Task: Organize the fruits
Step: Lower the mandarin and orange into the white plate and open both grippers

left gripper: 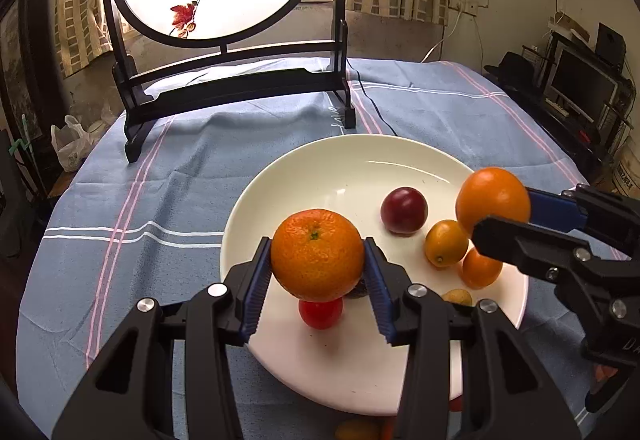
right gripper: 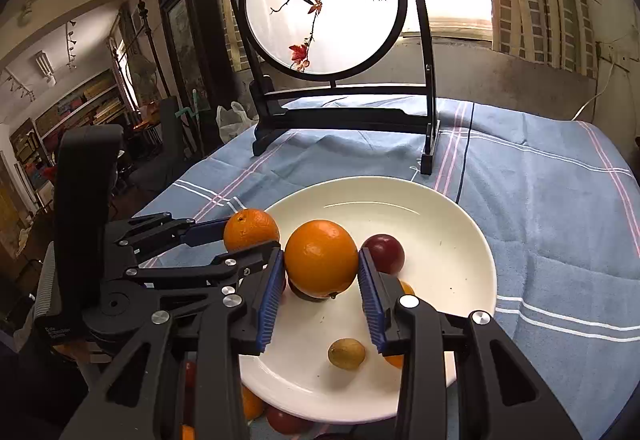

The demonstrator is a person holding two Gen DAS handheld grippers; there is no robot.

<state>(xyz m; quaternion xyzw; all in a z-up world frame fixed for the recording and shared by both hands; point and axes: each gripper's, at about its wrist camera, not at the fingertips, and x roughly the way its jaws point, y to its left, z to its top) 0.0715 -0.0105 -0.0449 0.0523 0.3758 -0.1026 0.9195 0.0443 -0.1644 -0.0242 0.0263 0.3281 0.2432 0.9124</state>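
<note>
My left gripper point(left gripper: 318, 268) is shut on a rough-skinned mandarin point(left gripper: 317, 254) and holds it above the near left part of the white plate point(left gripper: 304, 176). My right gripper point(right gripper: 321, 272) is shut on a smooth orange point(right gripper: 321, 258) above the plate point(right gripper: 452, 240). In the left wrist view the right gripper point(left gripper: 500, 218) comes in from the right with its orange point(left gripper: 493, 198). In the right wrist view the left gripper point(right gripper: 250, 236) holds its mandarin point(right gripper: 251, 229) at left. On the plate lie a dark red plum point(left gripper: 404, 210), a small yellow-orange citrus point(left gripper: 446, 243), a small orange point(left gripper: 480, 268), a red tomato point(left gripper: 321, 314) and a brownish small fruit point(right gripper: 346, 353).
The plate sits on a blue striped tablecloth point(left gripper: 160, 200). A black-framed round painted screen point(left gripper: 224, 0) stands at the table's far side, with a black cable point(left gripper: 376, 108) beside it. More small fruits point(right gripper: 280, 418) lie on the cloth by the plate's near edge.
</note>
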